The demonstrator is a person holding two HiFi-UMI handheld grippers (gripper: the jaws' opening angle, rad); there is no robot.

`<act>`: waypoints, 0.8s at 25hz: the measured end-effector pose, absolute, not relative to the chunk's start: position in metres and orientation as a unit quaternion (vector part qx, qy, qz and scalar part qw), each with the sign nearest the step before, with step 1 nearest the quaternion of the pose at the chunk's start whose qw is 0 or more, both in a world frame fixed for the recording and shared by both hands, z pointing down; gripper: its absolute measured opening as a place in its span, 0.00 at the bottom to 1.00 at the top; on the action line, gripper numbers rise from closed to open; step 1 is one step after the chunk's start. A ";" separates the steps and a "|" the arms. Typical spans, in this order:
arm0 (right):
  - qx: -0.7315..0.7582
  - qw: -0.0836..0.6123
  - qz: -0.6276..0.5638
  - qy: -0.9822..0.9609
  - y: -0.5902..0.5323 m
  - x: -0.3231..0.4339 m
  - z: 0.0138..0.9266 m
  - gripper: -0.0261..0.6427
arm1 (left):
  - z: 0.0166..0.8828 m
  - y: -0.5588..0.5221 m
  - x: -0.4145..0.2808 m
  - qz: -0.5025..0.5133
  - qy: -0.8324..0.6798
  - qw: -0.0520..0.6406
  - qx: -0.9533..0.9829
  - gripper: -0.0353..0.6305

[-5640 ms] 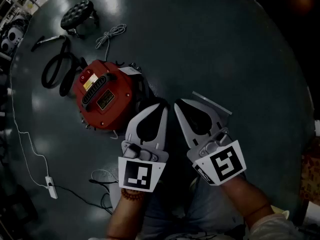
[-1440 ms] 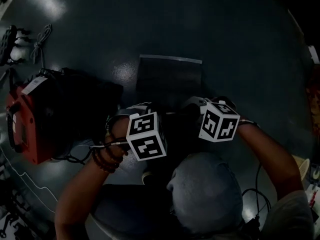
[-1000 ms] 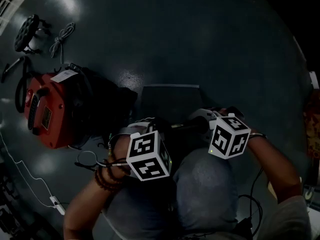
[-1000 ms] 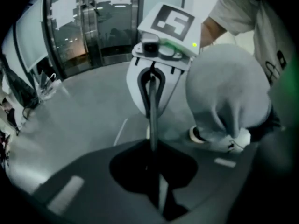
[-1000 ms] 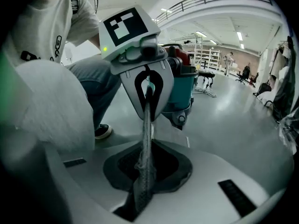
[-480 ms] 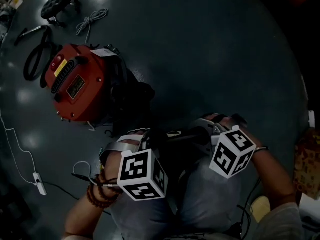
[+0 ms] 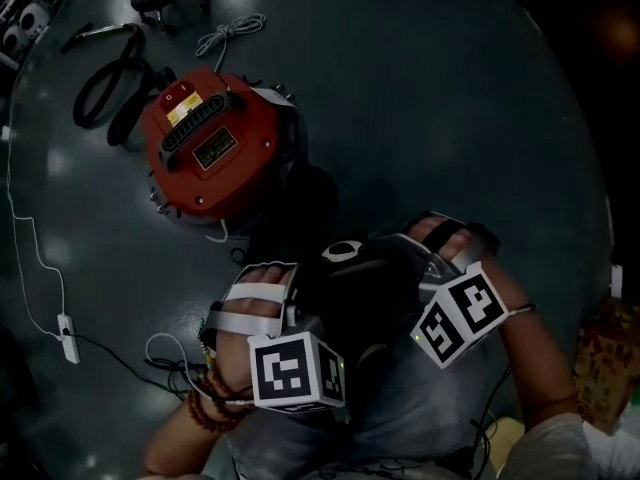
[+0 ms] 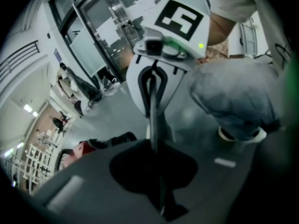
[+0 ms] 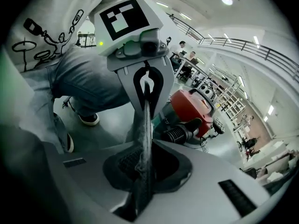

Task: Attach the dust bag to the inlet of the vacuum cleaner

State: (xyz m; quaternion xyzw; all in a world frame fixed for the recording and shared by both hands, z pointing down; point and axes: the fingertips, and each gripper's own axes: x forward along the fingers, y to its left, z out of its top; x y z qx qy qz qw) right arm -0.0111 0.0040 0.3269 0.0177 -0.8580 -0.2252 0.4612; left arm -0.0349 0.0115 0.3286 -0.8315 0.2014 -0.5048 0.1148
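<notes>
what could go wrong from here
The left gripper and right gripper pinch only a thin edge of the dust bag; the fabric could slip from the fingers when stretched toward the vacuum cleaner. Its opening ring faces up, not toward the vacuum, so it may go on crooked. The loose cable by the left wrist could snag.

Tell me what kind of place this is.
Probably a large indoor hall used as a lab or open workshop. It has a glossy grey floor, a railed upper gallery under ceiling lights, and tall glass partitions. The red vacuum cleaner sits directly on the floor.
</notes>
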 end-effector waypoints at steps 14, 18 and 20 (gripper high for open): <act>-0.025 0.467 -0.212 -0.858 -0.038 -0.030 0.347 0.09 | 0.342 -0.025 -0.053 -0.520 0.256 0.058 -0.813 0.09; -0.031 0.466 -0.203 -0.861 -0.048 -0.032 0.355 0.09 | 0.349 -0.035 -0.052 -0.517 0.265 0.051 -0.812 0.10; -0.032 0.461 -0.199 -0.864 -0.052 -0.031 0.357 0.09 | 0.348 -0.038 -0.051 -0.516 0.270 0.052 -0.811 0.10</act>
